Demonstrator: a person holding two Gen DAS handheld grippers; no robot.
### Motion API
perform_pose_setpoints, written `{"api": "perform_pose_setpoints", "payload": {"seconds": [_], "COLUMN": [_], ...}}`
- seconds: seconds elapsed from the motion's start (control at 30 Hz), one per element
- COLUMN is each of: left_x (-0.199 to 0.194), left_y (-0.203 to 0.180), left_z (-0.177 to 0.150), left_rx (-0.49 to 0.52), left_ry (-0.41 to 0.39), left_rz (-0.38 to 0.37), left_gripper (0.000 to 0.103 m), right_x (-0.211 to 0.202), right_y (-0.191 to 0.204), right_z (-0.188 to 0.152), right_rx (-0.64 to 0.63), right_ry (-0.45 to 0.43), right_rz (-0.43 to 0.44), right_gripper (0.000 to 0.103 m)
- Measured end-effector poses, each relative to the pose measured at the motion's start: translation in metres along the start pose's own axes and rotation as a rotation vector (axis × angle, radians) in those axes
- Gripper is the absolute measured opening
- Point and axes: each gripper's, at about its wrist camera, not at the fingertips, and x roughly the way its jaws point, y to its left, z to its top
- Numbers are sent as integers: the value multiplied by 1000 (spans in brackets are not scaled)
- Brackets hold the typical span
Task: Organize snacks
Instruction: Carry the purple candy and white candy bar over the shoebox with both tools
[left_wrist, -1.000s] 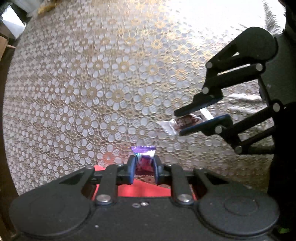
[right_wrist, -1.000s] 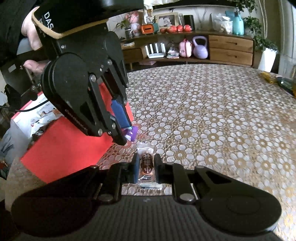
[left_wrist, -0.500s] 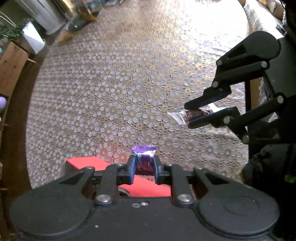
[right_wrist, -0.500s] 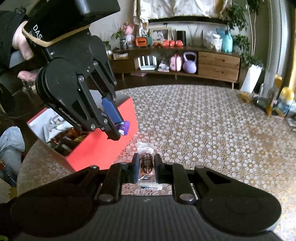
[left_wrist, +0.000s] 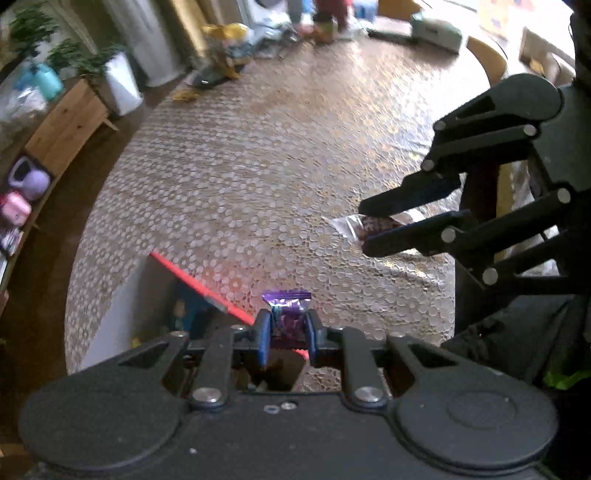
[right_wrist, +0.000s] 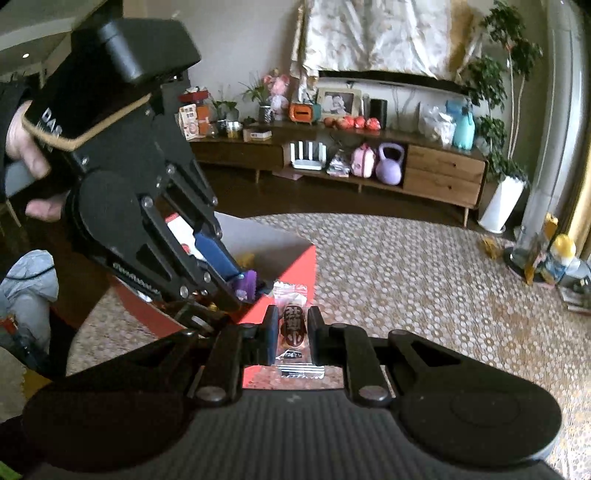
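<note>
My left gripper (left_wrist: 286, 326) is shut on a small purple snack packet (left_wrist: 286, 314) and hangs, pointing steeply down, over the rim of an open red box (left_wrist: 195, 278). From the right wrist view the left gripper (right_wrist: 240, 284) holds the purple packet (right_wrist: 246, 284) above the red box (right_wrist: 295, 284), which contains several snacks. My right gripper (right_wrist: 291, 328) is shut on a clear-wrapped brown snack (right_wrist: 293, 325), raised beside the box's near corner. The right gripper (left_wrist: 364, 230) with its clear-wrapped snack (left_wrist: 369, 225) also shows at the right of the left wrist view.
The round table (left_wrist: 258, 166) wears a gold floral lace cloth. Bottles and packets (right_wrist: 546, 254) crowd its far edge. A wooden sideboard (right_wrist: 439, 173) with a purple kettlebell (right_wrist: 388, 164) stands beyond. A person's hand (right_wrist: 26, 155) grips the left gripper's handle.
Both grippers have risen, each keeping its snack. The left gripper has swung over the red box's open top, and the box's inside has come into view.
</note>
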Motion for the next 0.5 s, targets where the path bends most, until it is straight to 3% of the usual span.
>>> {"api": "perform_pose_setpoints", "payload": {"seconds": [0.2,0.33,0.4,0.5], "left_x": [-27,-40,-43,-44], "left_y": [6,11,15,17], "left_z": [-43,-73,-89,-104], "left_rx": [-147,-305,-412,-493], "left_ry": [-122,-222,-268,-299], "left_rz": [60,172,200,239], "left_gripper": [16,16,16,17], "right_x": [-1,7,14,26], "right_y": [33,54,62,76], "right_z": [9,14,15,18], "right_rx": [-16,-6,13,18], "right_ry": [-14,-26,-27,-24], "right_rz": [7,11,17,19], "right_gripper": [16,16,16,16]}}
